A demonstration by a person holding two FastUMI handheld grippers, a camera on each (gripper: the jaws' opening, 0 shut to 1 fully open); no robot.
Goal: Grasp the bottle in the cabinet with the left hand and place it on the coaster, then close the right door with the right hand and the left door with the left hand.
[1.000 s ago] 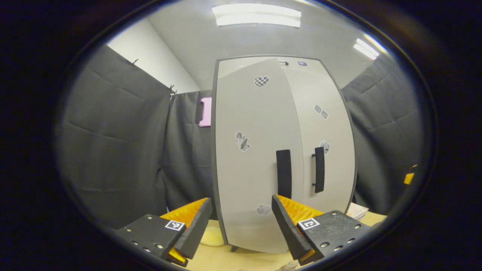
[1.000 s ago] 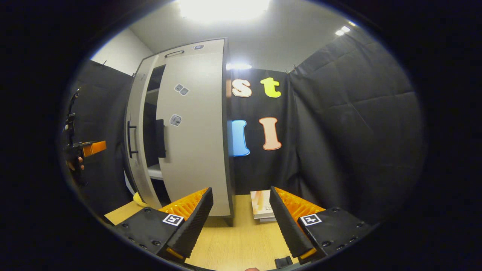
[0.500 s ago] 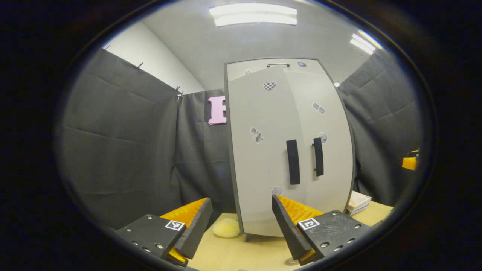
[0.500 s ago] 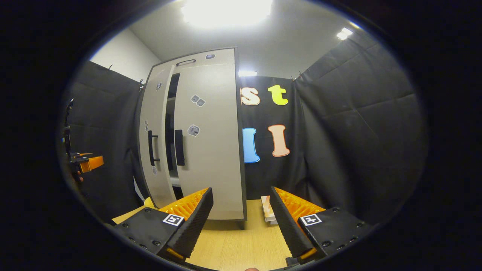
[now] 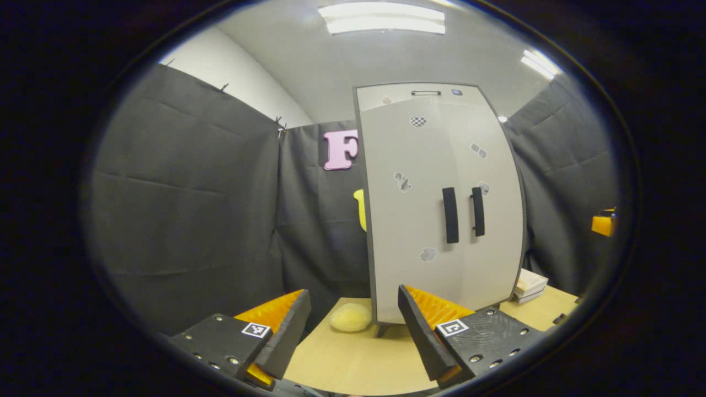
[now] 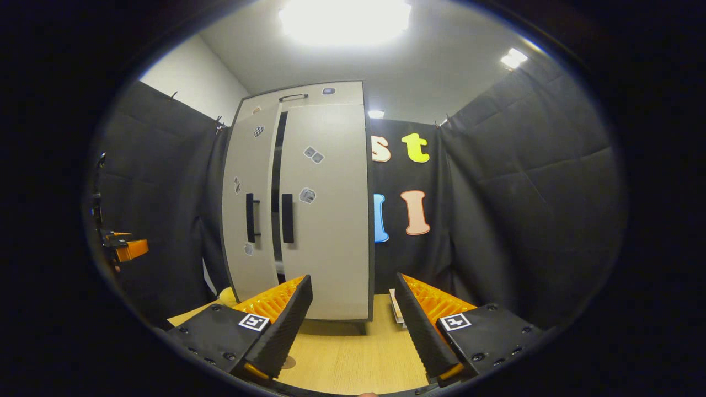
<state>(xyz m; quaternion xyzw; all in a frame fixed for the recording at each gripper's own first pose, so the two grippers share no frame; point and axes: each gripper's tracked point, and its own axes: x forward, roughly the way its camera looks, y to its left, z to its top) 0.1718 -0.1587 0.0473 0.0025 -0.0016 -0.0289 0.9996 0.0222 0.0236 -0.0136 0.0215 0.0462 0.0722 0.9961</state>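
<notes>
Both grippers wide-jawed, empty, well apart from cabinet (image 5: 441, 204).

- The left gripper view looks forward over the left claw (image 5: 353, 331), low above the table (image 5: 353, 358), at the cabinet (image 5: 441, 198) standing a little to the right of and beyond the claw.
- It faces the cabinet front from its left side; the far claw (image 5: 603, 223) shows at the view's right edge.
- The right gripper view looks forward over the right claw (image 6: 353, 328), also low above the table (image 6: 353, 353), with the cabinet (image 6: 309, 198) ahead and slightly left of the claw.
- It sees the front from the right side; the other claw (image 6: 124, 248) sits at the far left.
- Both views share the cabinet front, its two handles, the table and the booth's cloth wall.
- Neither camera is close to the cabinet.
</notes>
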